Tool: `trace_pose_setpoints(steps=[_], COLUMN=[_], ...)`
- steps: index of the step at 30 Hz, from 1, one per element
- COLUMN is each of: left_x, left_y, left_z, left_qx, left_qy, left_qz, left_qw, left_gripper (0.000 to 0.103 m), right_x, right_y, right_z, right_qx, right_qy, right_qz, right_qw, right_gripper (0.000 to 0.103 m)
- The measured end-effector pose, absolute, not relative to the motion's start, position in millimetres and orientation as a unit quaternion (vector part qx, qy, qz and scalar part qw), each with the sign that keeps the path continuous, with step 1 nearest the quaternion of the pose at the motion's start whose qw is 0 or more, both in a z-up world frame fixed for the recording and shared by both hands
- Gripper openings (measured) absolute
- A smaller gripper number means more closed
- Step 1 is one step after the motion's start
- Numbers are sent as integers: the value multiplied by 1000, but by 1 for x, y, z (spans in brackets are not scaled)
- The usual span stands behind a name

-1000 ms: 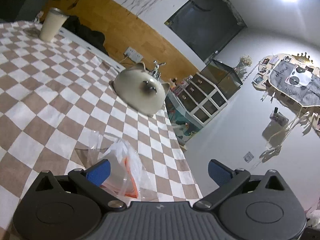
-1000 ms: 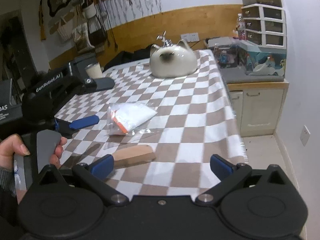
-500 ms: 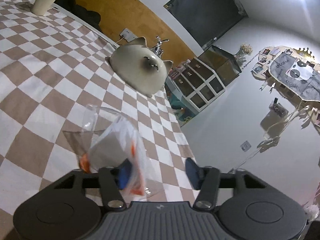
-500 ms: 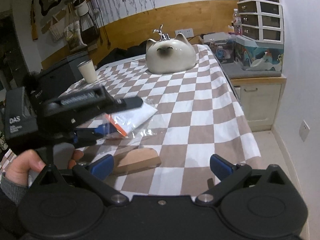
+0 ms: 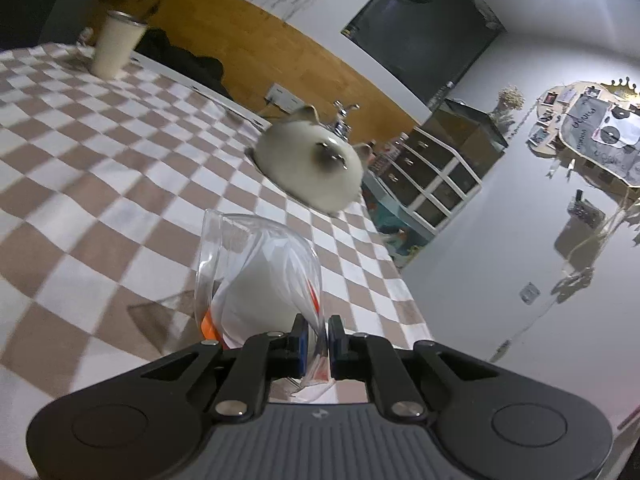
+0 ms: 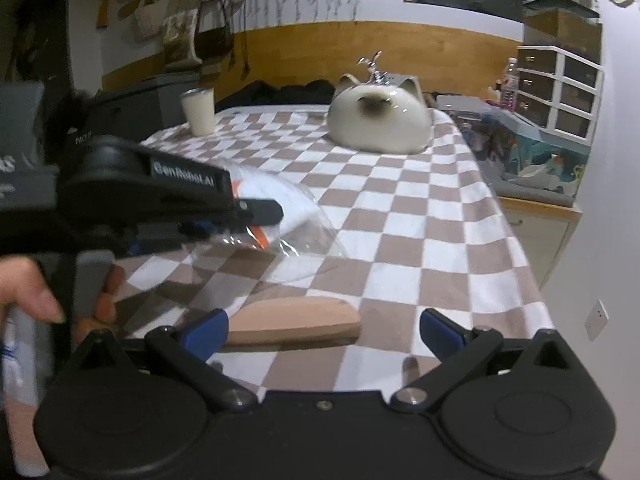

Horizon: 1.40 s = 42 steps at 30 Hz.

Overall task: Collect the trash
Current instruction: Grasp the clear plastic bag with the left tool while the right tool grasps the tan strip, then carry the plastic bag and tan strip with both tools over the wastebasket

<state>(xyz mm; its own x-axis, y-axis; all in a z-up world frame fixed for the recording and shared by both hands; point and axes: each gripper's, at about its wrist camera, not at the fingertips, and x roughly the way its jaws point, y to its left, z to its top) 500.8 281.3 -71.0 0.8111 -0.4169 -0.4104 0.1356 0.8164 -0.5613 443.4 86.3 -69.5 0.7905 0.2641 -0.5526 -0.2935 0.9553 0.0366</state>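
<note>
A clear plastic bag [image 5: 264,276] with white contents and an orange strip is pinched between the blue pads of my left gripper [image 5: 317,340], which is shut on its lower edge and holds it lifted off the checkered tablecloth [image 5: 100,184]. In the right wrist view the same bag [image 6: 288,216] hangs from the left gripper, above the cloth. My right gripper [image 6: 324,330] is open and empty, low over the table's near edge. A tan wooden block [image 6: 292,320] lies on the cloth just ahead, between its fingers.
A white cat-shaped ceramic piece [image 6: 380,124] sits at the far end of the table. A cream cup [image 6: 198,112] stands at the far left. The table's right edge [image 6: 516,240] drops to the floor; a cabinet and white drawers [image 6: 560,96] stand beyond it.
My left gripper closed from wide open onto the plastic bag and lifted it off the cloth. My right gripper stayed open and moved slightly closer to the wooden block.
</note>
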Motion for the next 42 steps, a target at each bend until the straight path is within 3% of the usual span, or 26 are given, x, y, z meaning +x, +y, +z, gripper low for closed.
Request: trace_pose_setpoints(steps=[15, 19, 27, 42], left_x=[482, 477, 464, 372], left_y=[289, 289, 277, 242], left_z=[-54, -57, -52, -45], left_qx=[-174, -155, -114, -55], left_qy=[263, 270, 268, 262], left_qz=[-48, -32, -13, 13], left_qw=[948, 950, 957, 963], left_gripper=[10, 10, 10, 10], right_x=[462, 459, 447, 405], right_y=[114, 108, 89, 39], right_z=[-82, -81, -80, -70], right_qx=[-49, -44, -39, -26], right_qy=[315, 310, 307, 299], right_qz=[189, 186, 189, 186], right_qw=[929, 931, 932, 935], right_gripper=[103, 94, 93, 93])
